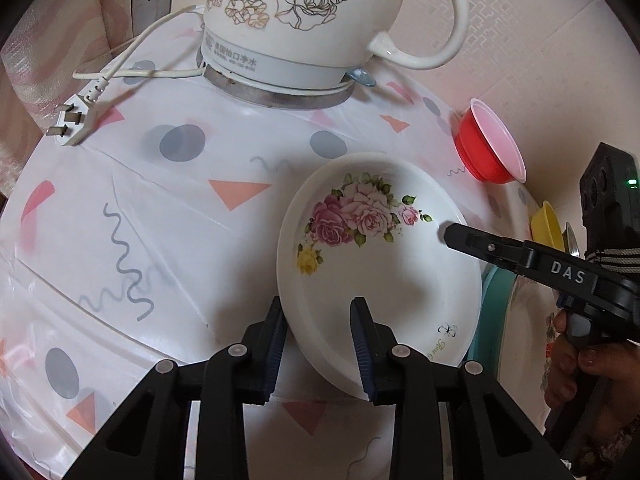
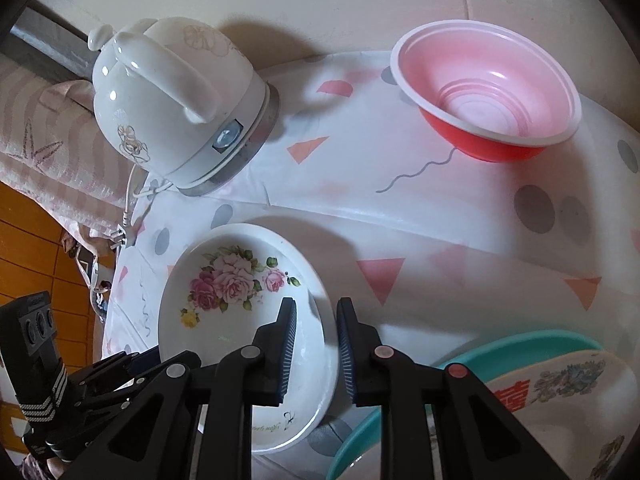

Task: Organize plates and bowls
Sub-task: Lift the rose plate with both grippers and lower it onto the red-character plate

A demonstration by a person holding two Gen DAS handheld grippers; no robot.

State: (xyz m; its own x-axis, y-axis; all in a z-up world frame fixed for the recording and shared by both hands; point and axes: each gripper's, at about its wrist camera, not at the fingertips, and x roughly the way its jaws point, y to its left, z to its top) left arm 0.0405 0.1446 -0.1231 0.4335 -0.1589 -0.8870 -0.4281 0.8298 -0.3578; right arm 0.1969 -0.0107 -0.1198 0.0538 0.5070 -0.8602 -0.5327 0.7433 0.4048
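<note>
Left wrist view: white rose-patterned plate [image 1: 380, 264] sits on the table, near edge tipped up a little. Left gripper [image 1: 320, 344] straddles the plate's near-left rim, one finger outside, one inside on the plate face; jaws narrowed onto the rim, pads appear to press it. Right gripper [image 1: 452, 234] comes in from the right side, its tip at the plate's right rim.

Right wrist view: right gripper [image 2: 316, 344] has its jaws narrowed over the plate's [image 2: 224, 300] right rim, one finger inside, the other outside. Whether both pads press the rim I cannot tell.

Outward: red bowl [image 2: 486, 92] with pale inside stands well apart, toward the far table edge. White ceramic kettle [image 1: 320, 24] with floral outline on its metal base, cord and plug [image 1: 70, 124] loose beside it. Teal tray [image 2: 520, 344] with a printed plate [image 2: 560, 400] on it, just beside the rose plate. Tablecloth [image 1: 160, 220] white with pink triangles, grey dots, squiggles. Wooden floor [image 2: 36, 240] beyond the table.
</note>
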